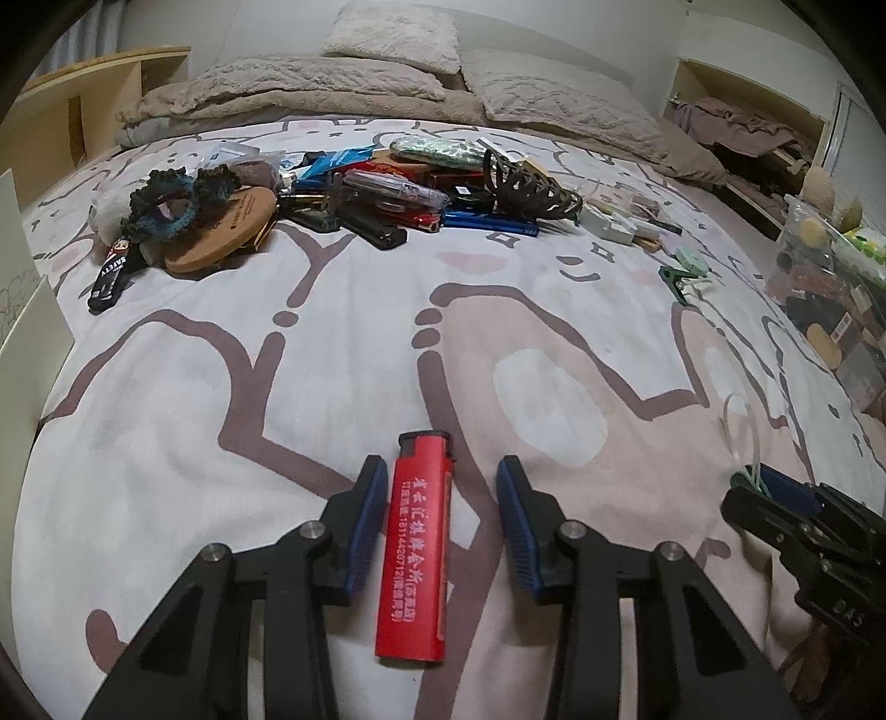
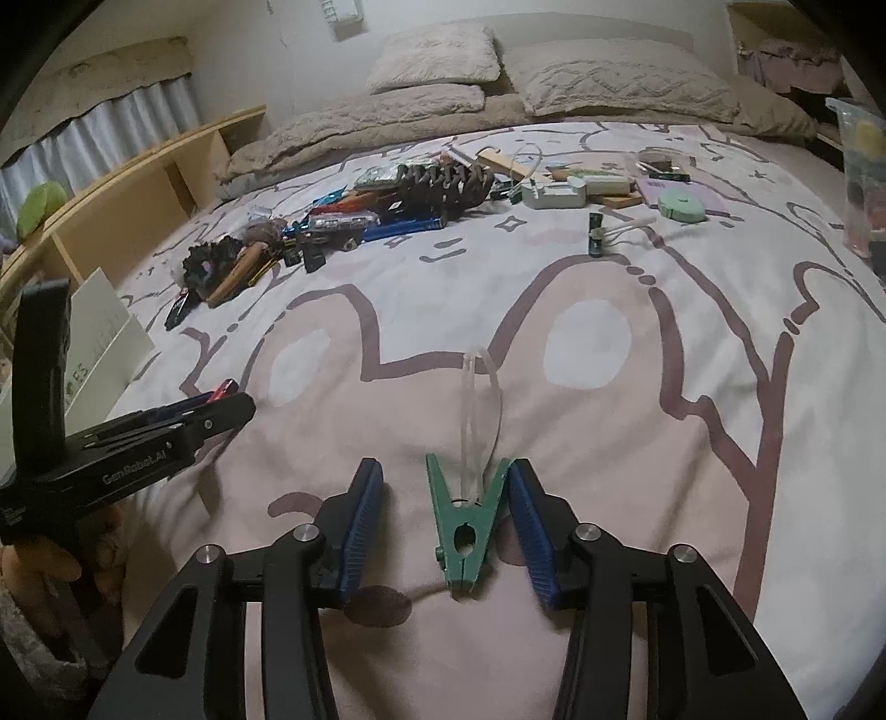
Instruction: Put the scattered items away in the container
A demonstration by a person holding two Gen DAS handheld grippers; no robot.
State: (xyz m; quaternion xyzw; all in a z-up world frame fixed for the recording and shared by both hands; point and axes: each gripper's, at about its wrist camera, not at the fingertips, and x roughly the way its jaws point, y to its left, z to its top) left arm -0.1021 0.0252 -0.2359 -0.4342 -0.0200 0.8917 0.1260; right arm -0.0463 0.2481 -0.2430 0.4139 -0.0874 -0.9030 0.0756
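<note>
On the patterned bedspread (image 1: 232, 399), both hand-held grippers (image 1: 441, 476) (image 2: 446, 476) narrowly apart, gripping nothing.

A bedroom in a home: a wide bed (image 2: 609, 288) spread with a pale cartoon-print cover fills both views, with plush beige pillows (image 2: 434, 52) and a folded blanket (image 1: 288, 91) stacked against the wall at 12 o'clock. A light wooden shelf unit (image 2: 138, 194) runs along the bedside at 9 o'clock below a short grey curtain (image 2: 105, 138), and an open wall niche (image 1: 742, 122) at 2 o'clock holds crumpled clothing. Small household odds and ends (image 1: 354, 199), lighters and hair accessories among them, lie heaped across the cover.
</note>
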